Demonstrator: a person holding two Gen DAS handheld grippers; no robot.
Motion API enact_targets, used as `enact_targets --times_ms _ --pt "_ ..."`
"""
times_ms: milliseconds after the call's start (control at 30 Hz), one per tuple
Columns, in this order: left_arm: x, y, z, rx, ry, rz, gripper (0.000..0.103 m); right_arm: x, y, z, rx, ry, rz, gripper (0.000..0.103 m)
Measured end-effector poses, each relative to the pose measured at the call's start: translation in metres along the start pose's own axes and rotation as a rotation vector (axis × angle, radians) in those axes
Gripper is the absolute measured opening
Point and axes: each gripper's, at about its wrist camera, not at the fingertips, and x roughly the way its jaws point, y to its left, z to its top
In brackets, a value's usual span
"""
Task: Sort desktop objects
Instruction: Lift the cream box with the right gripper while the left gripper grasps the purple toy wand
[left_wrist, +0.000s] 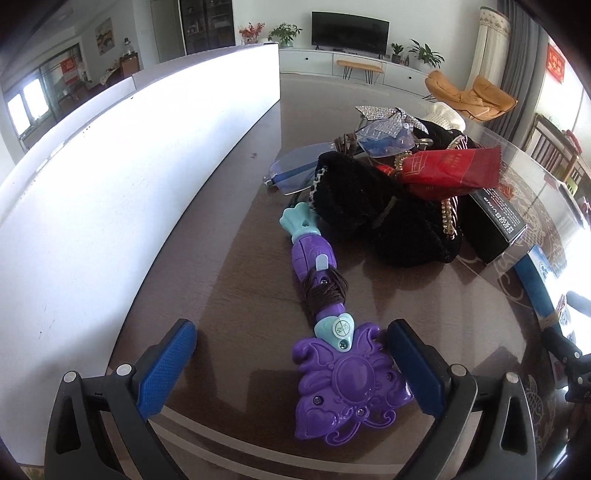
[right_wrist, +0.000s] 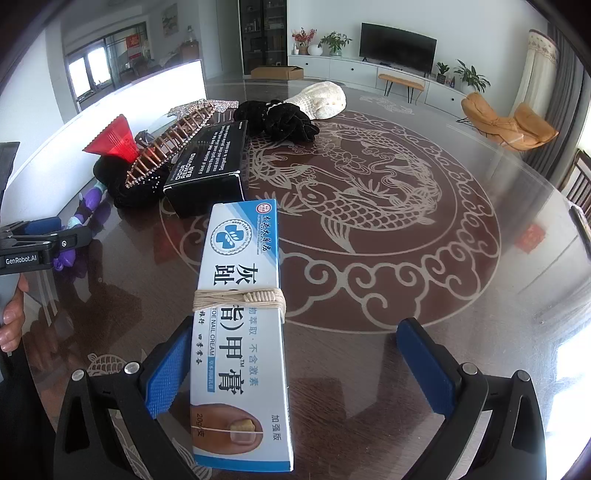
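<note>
Both open: left hand-held gripper (left_wrist: 291, 369) straddles the purple toy wand (left_wrist: 332, 354) on the desk (left_wrist: 221, 295), right hand-held gripper (right_wrist: 291, 373) straddles the cream box (right_wrist: 242, 332); risks: wand pivoting from an off-centre pinch, box skidding on glossy top.

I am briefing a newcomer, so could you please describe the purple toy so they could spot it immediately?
Start at the long white board along the table's left side. Beside it, nearest the open left gripper, lies the purple toy wand. Unlike the black velvet pile behind it, it is plastic, with teal tips and brown cord wound around its handle.
</note>
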Motion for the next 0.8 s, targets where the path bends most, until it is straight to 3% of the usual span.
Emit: enact_targets --times_ms 100,367,400,433,467,500,600,667,800 --pt "0.001 0.0 0.001 0.022 0.017 -0.01 0.103 0.0 0.0 0.0 0.0 0.0 0.0 0.103" --pt "0.024 -0.006 0.043 -0.024 0.184 0.015 0.103 0.0 0.0 0.0 0.0 0.0 0.0 0.103" --pt "0.024 -0.008 0.045 -0.021 0.181 0.014 0.098 0.0 0.0 0.0 0.0 -0.001 0.0 0.103" --pt "0.019 -0.011 0.047 -0.007 0.152 0.006 0.07 0.0 0.0 0.0 0.0 -0.001 0.0 0.103" --pt "0.013 -0.015 0.047 0.019 0.126 -0.007 0.052 0.0 0.0 0.0 0.0 -0.001 0.0 0.103" --pt "0.01 -0.018 0.047 0.039 0.125 -0.022 0.025 0.0 0.0 0.0 0.001 -0.001 0.0 0.103" --pt "0.003 -0.016 0.038 0.052 0.124 -0.055 0.022 0.0 0.0 0.001 -0.007 0.007 0.004 0.103" --pt "-0.004 -0.011 0.026 0.045 0.099 -0.095 0.022 0.004 -0.002 0.009 -0.04 0.083 0.036 0.103" --pt "-0.02 -0.012 0.007 0.034 0.044 -0.13 0.022 0.005 -0.003 0.04 -0.024 0.188 0.182 0.103"
